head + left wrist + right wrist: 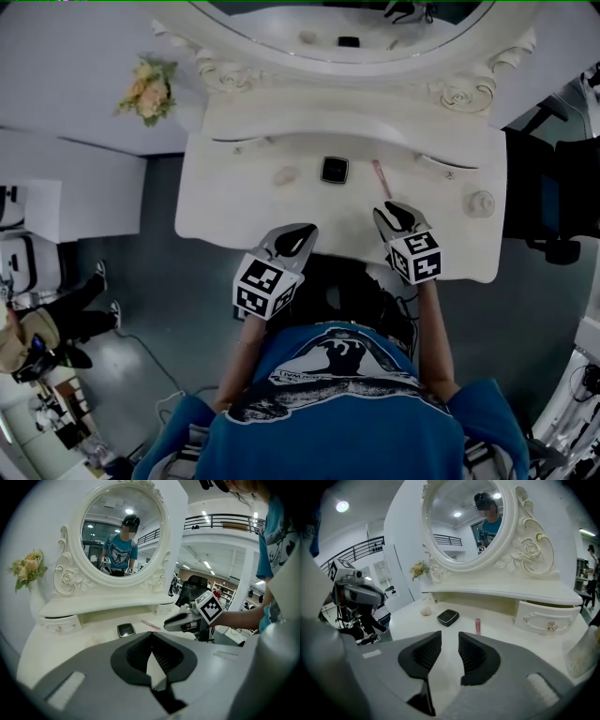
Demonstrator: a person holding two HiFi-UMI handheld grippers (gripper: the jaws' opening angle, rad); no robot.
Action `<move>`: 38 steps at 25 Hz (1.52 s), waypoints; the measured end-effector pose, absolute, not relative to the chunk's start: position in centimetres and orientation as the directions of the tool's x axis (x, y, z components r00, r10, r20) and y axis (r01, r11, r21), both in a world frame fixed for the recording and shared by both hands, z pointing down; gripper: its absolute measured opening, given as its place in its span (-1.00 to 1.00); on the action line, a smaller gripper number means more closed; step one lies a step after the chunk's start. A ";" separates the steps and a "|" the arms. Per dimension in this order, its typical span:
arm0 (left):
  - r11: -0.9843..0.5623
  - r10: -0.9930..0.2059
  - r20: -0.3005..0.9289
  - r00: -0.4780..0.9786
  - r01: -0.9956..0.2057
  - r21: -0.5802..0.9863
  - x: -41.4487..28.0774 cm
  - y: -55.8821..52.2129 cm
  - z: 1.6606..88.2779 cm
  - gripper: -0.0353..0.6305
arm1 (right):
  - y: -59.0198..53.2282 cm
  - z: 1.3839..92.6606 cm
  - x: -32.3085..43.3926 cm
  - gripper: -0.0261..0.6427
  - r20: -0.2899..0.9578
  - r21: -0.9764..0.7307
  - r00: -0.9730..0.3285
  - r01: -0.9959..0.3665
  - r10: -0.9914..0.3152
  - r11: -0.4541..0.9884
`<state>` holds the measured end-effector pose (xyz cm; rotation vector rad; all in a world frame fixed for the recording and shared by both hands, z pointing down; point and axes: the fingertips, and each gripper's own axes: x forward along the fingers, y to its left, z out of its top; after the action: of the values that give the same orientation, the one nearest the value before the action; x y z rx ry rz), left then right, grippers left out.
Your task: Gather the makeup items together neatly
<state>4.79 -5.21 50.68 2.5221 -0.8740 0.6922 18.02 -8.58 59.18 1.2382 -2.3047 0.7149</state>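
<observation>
Left gripper (pixel 151 637): jaws closed tip to tip, nothing between them, held over the front edge of the white dressing table (pixel 220 211). Right gripper (pixel 450 637): jaws parted with a clear gap, nothing between the pads, only bare table top showing through. It is held over the front right part of the table, well apart from the left gripper. A hand and forearm lead from each gripper back to the person in a blue shirt.

Ahead of the right gripper lies a pink tube (pixel 381 177), flat on the table and pointing towards the back. Just to its left, not touching it, sits a black compact (pixel 335 170), closed, lid up. Further left again, apart from the compact, rests a pale puff (pixel 285 175). All three lie in a loose row in front of the raised drawer shelf (pixel 543 616). A pale round item (pixel 481 202) stands alone near the table's right end.

Behind the shelf rises an oval mirror (pixel 123 531) in a carved white frame. A bunch of flowers (pixel 147 90) stands at the far left.
</observation>
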 end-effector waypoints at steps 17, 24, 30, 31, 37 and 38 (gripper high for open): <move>-0.763 -0.443 0.526 0.726 -0.614 0.204 -0.1 1.0 50.6 -0.85 | -1.3 56.1 9.8 -0.57 0.522 -0.225 -0.541 -0.833 -0.659 0.506; -0.770 -0.472 0.478 0.741 -0.610 0.186 -4.0 5.8 49.1 -0.85 | 3.7 54.4 5.2 -0.65 0.501 -0.181 -0.537 -0.832 -0.679 0.524; -0.789 -0.474 0.452 0.756 -0.592 0.164 -6.5 9.9 48.7 -0.85 | 7.9 53.7 2.7 -0.66 0.480 -0.165 -0.524 -0.841 -0.704 0.515; -0.792 -0.471 0.448 0.760 -0.588 0.163 -6.8 10.5 48.7 -0.85 | 8.6 53.6 2.4 -0.66 0.475 -0.166 -0.523 -0.843 -0.708 0.511; -0.819 -0.448 0.428 0.785 -0.552 0.156 -7.2 13.2 48.8 -0.85 | 11.5 52.6 1.3 -0.94 0.429 -0.182 -0.494 -0.867 -0.756 0.463; -0.824 -0.442 0.426 0.789 -0.545 0.156 -7.1 13.6 48.9 -0.85 | 11.9 52.4 1.2 -0.94 0.423 -0.186 -0.493 -0.869 -0.760 0.459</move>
<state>-7.14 13.55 48.86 2.7092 -0.7630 0.5480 1.21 11.85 52.42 1.3955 -2.4319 0.5525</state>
